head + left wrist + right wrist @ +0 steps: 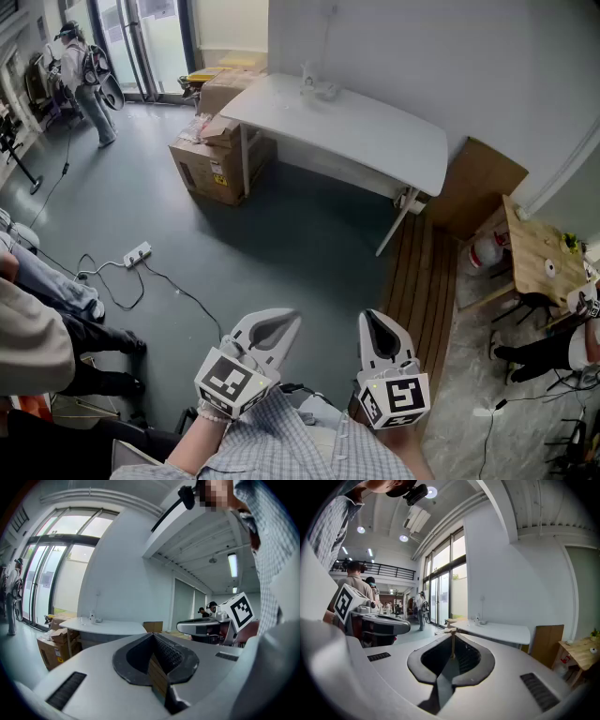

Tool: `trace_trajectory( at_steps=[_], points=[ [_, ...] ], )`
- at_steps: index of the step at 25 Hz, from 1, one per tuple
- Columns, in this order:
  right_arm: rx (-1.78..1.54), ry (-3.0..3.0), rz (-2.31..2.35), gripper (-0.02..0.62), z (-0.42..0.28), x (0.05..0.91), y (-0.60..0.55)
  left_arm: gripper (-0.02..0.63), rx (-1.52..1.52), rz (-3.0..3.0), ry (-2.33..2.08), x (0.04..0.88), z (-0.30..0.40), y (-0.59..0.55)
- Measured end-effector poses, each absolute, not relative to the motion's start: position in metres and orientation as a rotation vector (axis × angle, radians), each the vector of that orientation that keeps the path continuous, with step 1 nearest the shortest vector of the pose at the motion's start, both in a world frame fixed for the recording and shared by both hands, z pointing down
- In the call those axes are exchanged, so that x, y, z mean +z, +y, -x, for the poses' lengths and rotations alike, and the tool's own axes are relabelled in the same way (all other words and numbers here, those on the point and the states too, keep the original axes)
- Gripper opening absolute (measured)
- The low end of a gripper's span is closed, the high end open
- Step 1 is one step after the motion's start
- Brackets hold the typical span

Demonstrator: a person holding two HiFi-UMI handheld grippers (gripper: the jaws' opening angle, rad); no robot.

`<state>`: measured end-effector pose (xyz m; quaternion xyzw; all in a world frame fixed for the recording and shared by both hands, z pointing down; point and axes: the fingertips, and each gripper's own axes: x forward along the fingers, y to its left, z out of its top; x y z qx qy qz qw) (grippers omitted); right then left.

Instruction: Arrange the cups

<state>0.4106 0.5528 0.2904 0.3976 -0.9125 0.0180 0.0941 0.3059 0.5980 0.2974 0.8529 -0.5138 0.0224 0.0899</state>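
Small clear cups [315,86] together on distant white table [384,136]

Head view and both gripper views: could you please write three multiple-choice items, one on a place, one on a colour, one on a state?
1. Where are the cardboard boxes relative to the long table? A on top of it; B on the floor beside it; C on a shelf above it.
2. What colour is the long table? A white; B black; C red.
3. How are the left hand-held gripper and the right hand-held gripper? A both open; B each clamped on something; C both shut, empty.
Key: B, they sit on the grey floor; A, its top is white; C, jaws meet with nothing between.
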Motion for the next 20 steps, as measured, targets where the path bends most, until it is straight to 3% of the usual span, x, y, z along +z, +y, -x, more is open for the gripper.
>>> trace_trajectory(
  at_steps=[20],
  points=[
    [0.002,-2.7,-1.216,0.031,-0.383,0.28,0.542,0.009,0.02,-2.592,-1.482,0.286,-0.283,0.576]
  ],
)
